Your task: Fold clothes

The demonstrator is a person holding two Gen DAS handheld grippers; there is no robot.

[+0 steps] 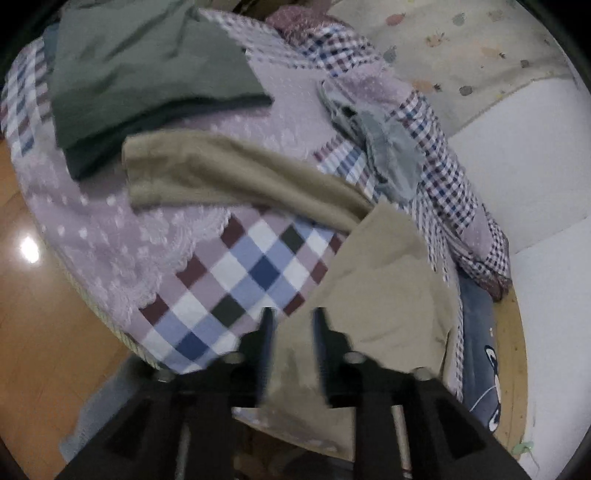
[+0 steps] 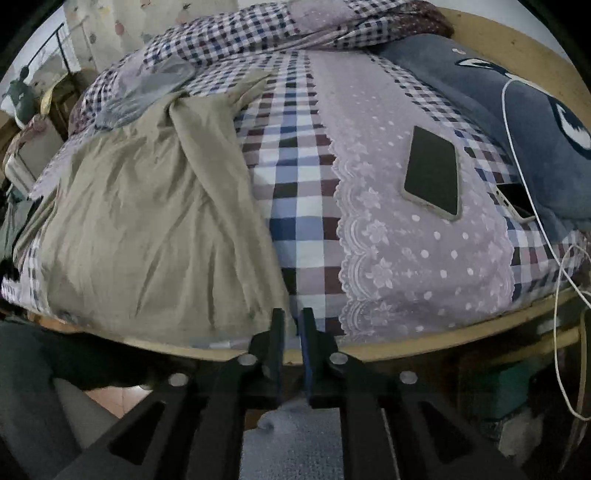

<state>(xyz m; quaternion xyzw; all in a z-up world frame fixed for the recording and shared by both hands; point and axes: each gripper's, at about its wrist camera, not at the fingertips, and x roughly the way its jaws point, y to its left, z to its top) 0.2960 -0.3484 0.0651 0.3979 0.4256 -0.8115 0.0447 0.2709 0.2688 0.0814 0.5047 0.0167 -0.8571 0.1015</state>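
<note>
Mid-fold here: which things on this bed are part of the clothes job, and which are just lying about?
Job:
- khaki garment, held in the left gripper
- folded dark green clothes
- grey garment
- right gripper, holding nothing

Lying about:
- phone
- white cable
- blue-grey pillow
- checked quilt

Dim, soft indoor light; left view motion-blurred, glare spot on floor (image 1: 29, 249); fisheye bends edges.
</note>
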